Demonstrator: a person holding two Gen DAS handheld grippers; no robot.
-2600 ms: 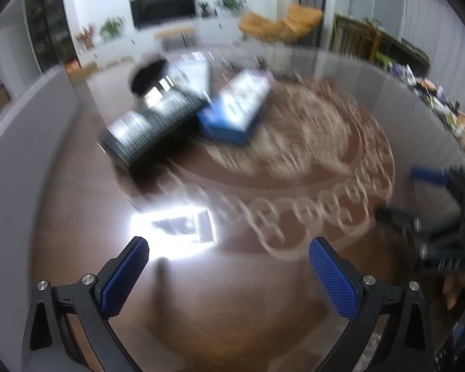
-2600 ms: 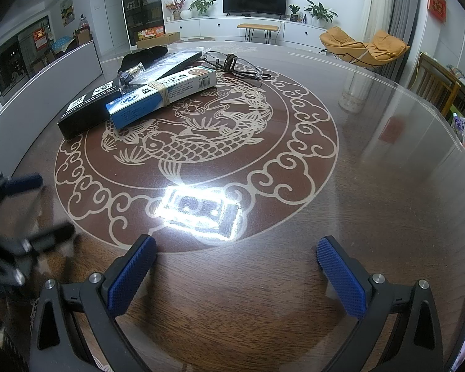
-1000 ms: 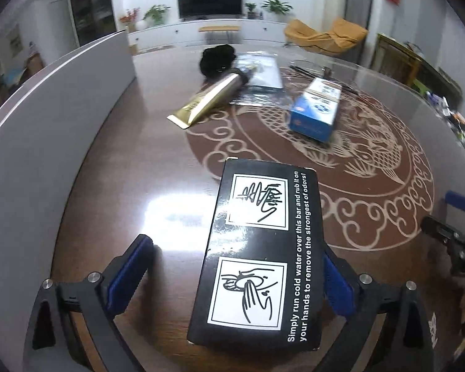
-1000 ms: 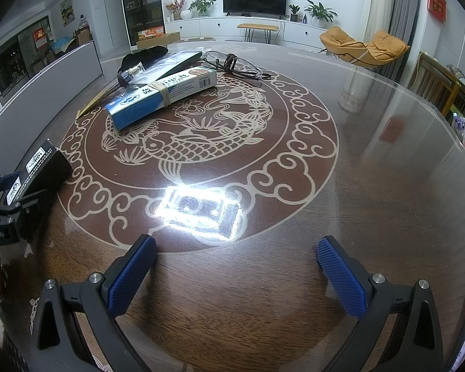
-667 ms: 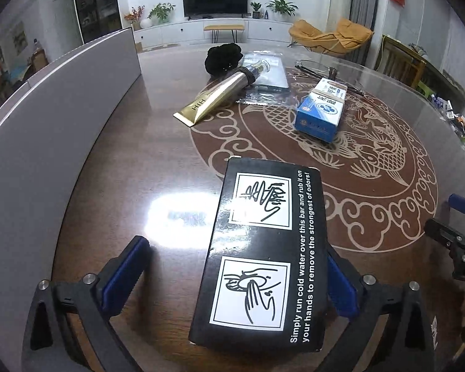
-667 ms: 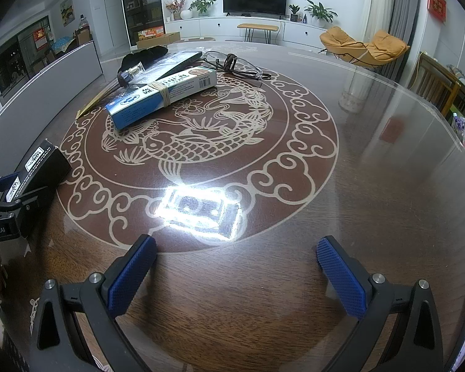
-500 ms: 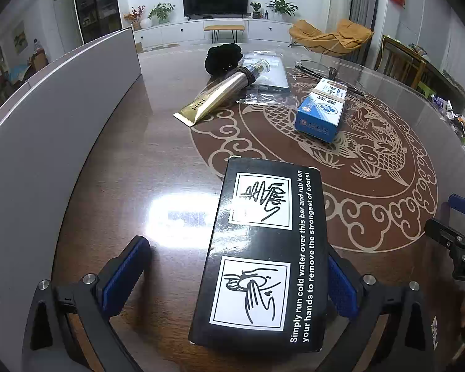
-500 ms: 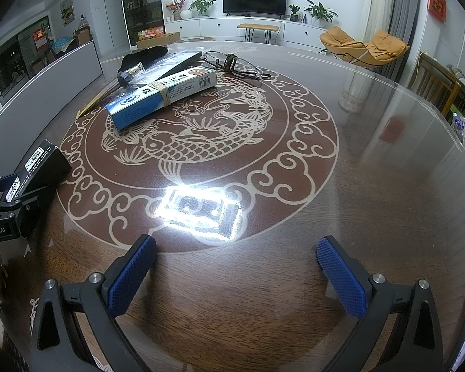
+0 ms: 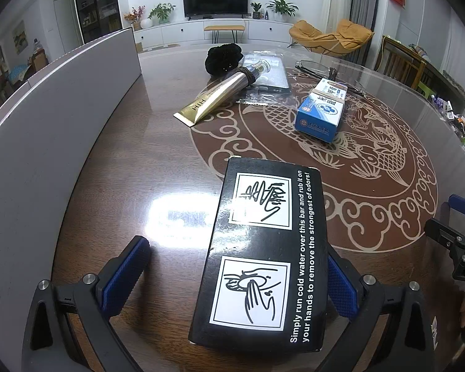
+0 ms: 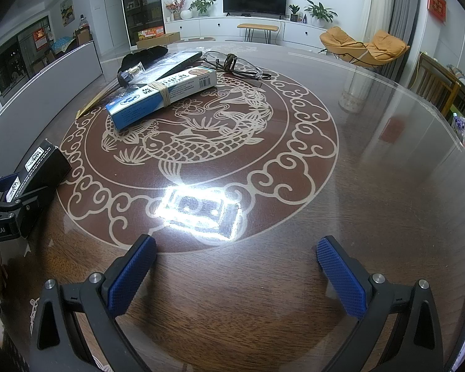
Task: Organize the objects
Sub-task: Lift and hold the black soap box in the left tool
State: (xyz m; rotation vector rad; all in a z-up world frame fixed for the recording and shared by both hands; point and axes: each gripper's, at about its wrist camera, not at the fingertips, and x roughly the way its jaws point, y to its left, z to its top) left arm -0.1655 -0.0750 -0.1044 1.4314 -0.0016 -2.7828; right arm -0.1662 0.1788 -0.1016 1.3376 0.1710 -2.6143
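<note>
Black box (image 9: 263, 257) moved from far pile to lower centre, now set apart; left gripper (image 9: 232, 279) wide, not clamping it. Right gripper (image 10: 232, 272) wide, empty, unmoved.

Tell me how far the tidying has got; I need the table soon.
Early days. One black box lies near the table edge between the open left gripper, apart from the rest. Nothing is held; the right gripper is empty. The blue box, gold tube and glasses remain clustered.
</note>
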